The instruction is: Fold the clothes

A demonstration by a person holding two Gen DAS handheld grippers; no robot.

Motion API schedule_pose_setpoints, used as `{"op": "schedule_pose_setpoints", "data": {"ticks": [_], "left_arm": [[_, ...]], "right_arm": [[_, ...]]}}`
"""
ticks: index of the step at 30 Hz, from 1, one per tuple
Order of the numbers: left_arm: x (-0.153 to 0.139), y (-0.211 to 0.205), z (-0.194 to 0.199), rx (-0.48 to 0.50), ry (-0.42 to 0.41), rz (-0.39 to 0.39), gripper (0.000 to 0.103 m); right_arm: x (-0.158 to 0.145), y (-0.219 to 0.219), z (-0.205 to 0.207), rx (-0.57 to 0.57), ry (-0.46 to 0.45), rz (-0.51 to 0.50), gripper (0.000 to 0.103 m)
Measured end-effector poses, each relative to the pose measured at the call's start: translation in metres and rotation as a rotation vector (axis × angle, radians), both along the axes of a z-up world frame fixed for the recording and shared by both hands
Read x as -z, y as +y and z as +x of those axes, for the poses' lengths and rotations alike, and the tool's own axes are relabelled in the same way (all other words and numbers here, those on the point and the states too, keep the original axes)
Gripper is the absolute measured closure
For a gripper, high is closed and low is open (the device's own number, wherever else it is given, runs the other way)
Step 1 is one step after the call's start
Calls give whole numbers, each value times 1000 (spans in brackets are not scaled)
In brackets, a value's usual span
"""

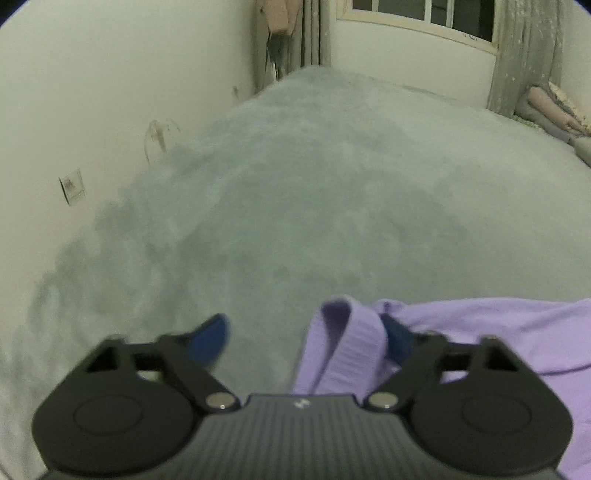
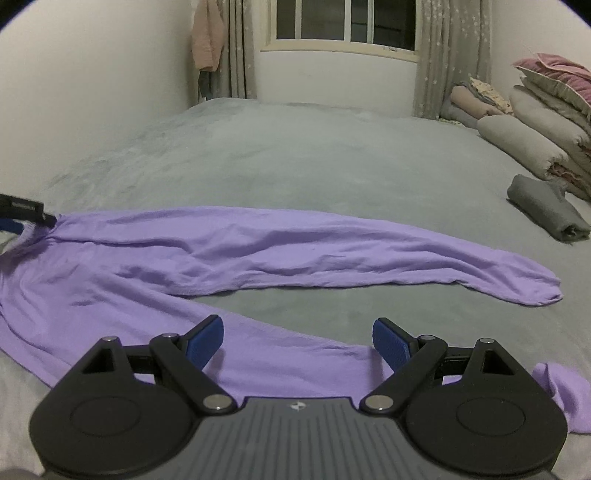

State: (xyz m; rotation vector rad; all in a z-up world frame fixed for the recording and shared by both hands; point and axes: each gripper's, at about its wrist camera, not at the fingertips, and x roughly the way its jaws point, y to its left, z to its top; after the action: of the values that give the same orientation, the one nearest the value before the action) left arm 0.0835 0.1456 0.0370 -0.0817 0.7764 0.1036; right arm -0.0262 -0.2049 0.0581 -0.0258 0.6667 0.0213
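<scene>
A purple pair of long pants [image 2: 258,243] lies across the grey bed [image 2: 314,158], its two legs stretched toward the right. In the right wrist view, my right gripper [image 2: 297,343] stands open just above the near leg, with cloth lying between and under its blue fingertips [image 2: 205,341]. The left gripper [image 2: 26,212] shows at the far left by the waistband. In the left wrist view, my left gripper [image 1: 303,341] is open, and the ribbed purple waistband [image 1: 343,347] stands folded up beside its right fingertip [image 1: 397,339]. The pants [image 1: 498,332] spread off to the right.
A folded grey garment [image 2: 546,210] lies at the right of the bed, in front of stacked quilts and pillows [image 2: 535,140]. A white wall [image 1: 92,110] runs along the bed's left side. Beyond the far end are a window [image 2: 343,22], curtains and a hanging pink garment [image 2: 208,40].
</scene>
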Motion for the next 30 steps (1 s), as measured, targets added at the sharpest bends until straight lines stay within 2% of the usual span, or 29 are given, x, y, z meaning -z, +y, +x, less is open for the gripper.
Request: {"op": "schedule_pose_setpoints", "data": {"ticks": [2, 3, 4, 10, 15, 20, 22, 24, 26, 30], "left_arm": [[1, 1, -3, 1, -24, -29, 73], [-1, 4, -3, -3, -32, -64, 81], [-3, 7, -3, -7, -39, -101, 83], [-9, 19, -7, -34, -114, -188, 84], [-27, 19, -11, -70, -194, -171, 84], [-24, 23, -4, -109, -185, -188, 84], [-22, 24, -2, -125, -181, -195, 84], [-21, 25, 1, -140, -176, -203, 84], [-19, 27, 4, -156, -172, -210, 84], [-19, 25, 4, -149, -177, -197, 84]], "right_arm": [[-2, -3, 0, 7, -7, 5, 15], [-3, -4, -1, 11, -11, 7, 15], [-3, -5, -1, 14, -15, 10, 15], [-9, -14, -2, 39, -38, 26, 15], [-27, -57, 10, 129, -75, 83, 15], [-48, -106, 46, 202, -98, 83, 17], [-53, -129, 66, 272, -68, 60, 24], [-50, -152, 84, 325, -18, 41, 37], [-42, -173, 100, 374, 44, 26, 42], [-23, -211, 111, 492, 110, 24, 42]]}}
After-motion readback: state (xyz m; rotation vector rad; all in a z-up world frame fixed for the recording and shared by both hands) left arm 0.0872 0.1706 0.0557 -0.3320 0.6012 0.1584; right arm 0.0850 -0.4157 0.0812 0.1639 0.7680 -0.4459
